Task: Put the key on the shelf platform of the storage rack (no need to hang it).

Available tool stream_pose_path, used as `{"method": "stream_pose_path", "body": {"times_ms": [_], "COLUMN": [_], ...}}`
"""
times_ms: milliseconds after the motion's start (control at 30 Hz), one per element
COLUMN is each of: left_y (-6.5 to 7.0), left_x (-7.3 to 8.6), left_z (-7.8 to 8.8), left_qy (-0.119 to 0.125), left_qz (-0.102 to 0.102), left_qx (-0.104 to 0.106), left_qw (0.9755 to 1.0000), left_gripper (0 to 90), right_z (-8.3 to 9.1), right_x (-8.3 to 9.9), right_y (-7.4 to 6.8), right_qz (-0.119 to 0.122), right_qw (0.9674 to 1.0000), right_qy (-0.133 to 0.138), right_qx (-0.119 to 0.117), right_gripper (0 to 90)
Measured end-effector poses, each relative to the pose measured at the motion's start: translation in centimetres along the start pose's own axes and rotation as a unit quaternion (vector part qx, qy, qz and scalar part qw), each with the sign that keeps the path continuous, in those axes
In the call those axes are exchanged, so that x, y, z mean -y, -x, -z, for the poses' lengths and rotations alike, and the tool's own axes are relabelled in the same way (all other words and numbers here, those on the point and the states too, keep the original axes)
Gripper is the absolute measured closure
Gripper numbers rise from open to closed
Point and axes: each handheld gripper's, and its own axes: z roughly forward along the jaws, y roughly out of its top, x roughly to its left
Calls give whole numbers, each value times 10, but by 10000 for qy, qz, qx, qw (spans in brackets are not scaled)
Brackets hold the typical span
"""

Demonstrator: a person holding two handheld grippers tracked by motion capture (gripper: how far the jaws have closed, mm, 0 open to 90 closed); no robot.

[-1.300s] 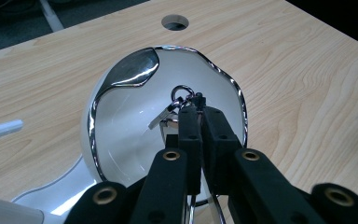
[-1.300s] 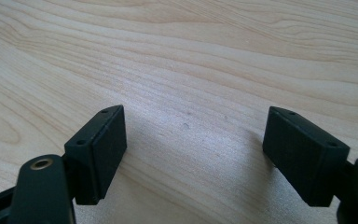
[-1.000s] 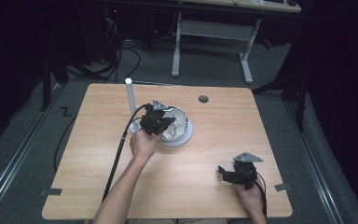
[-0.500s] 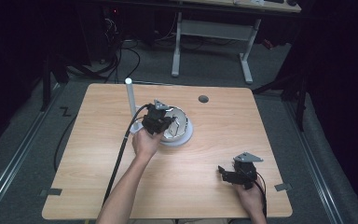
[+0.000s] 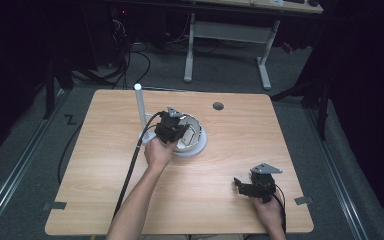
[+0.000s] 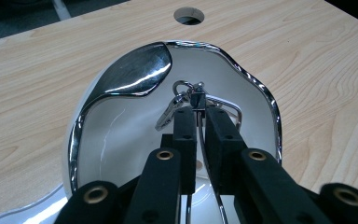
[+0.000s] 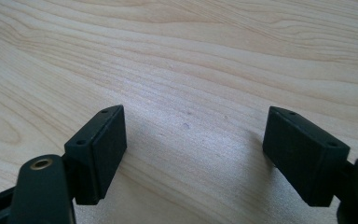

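Pinching a thin wire ring, left gripper jaws nearly closed over the white dish; a small clasp hangs off it, its lower part hidden by the jaws. Right gripper wide open, empty, low over bare table

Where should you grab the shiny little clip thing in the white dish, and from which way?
Best grabbed by the thin wire loop beside its clasp, coming down from above over the dish. The metal piece lies in the bottom, with the chrome rim standing around it, so a sideways reach would probably hit the rim. The left gripper is already shut on the wire from that side.
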Motion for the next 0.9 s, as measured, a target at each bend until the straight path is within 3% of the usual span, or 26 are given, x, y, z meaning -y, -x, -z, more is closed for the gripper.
{"method": "stream_pose_path", "body": {"times_ms": [100, 200, 567, 900], "left_y": [0, 1, 2, 2], "left_x": [1, 2, -2, -11], "left_z": [-1, 0, 8, 26], "left_qy": [-4, 28, 49, 155], "left_qz": [-12, -210, -205, -176], "left_qx": [4, -28, -54, 25], "left_qw": [10000, 9998, 9998, 9997], "left_gripper": [807, 746, 564, 495], "right_z": [0, 0, 0, 0], "right_x": [0, 0, 0, 0], "right_y": [0, 0, 0, 0], "right_qz": [-4, 1, -1, -2], "right_qw": [10000, 10000, 10000, 10000], "right_qy": [-2, -2, -2, -3], "right_qx": [0, 0, -1, -1], "right_gripper": [219, 219, 219, 219]}}
